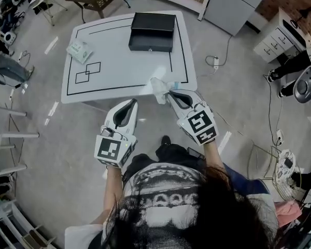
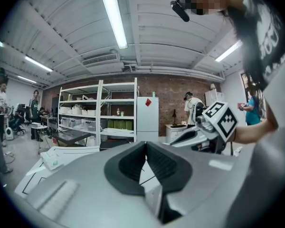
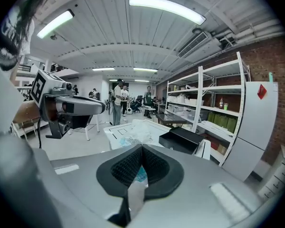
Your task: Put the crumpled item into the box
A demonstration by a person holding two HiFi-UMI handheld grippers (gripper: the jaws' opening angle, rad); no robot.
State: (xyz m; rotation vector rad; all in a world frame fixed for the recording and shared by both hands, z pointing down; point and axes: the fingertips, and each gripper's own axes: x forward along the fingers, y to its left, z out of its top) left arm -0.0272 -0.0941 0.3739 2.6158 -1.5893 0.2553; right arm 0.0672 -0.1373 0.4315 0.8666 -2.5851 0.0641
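Observation:
The crumpled item (image 1: 159,89), a wad of clear and white plastic with some blue, hangs at the front right edge of the white table (image 1: 119,66). My right gripper (image 1: 170,93) is shut on it; in the right gripper view the crumpled item (image 3: 135,134) shows just past the closed jaws of the right gripper (image 3: 141,147). The black box (image 1: 152,31) stands at the table's far edge, and it shows as the black box (image 3: 185,139) ahead to the right. My left gripper (image 1: 132,104) hovers off the table's front edge, shut and empty, as the left gripper (image 2: 146,144) view confirms.
A green and white packet (image 1: 80,51) lies at the table's left side, near small black outlined squares (image 1: 88,72). Cables run over the grey floor at the right. Shelves, a white cabinet and people stand around the room.

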